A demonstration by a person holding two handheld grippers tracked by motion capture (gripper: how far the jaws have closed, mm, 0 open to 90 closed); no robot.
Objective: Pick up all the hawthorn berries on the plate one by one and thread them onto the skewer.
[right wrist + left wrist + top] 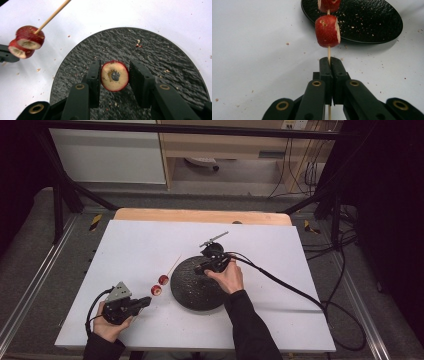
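My left gripper (329,61) is shut on the lower end of a thin wooden skewer (328,51). Two red fruit pieces (327,30) are threaded on that skewer, one above the other. In the high view the left gripper (145,301) sits near the table's front left and the skewer (172,265) slants up and away from it. My right gripper (115,72) stands open over a black textured plate (155,57). A cored red fruit slice (115,75) lies on the plate between the jaws, close to the left one, with a gap to the right one.
The white table top (125,250) carries scattered crumbs. A wooden strip (200,215) runs along its far edge. The right gripper's cable (290,287) trails across the right side of the table. The black plate (195,292) sits at the centre front.
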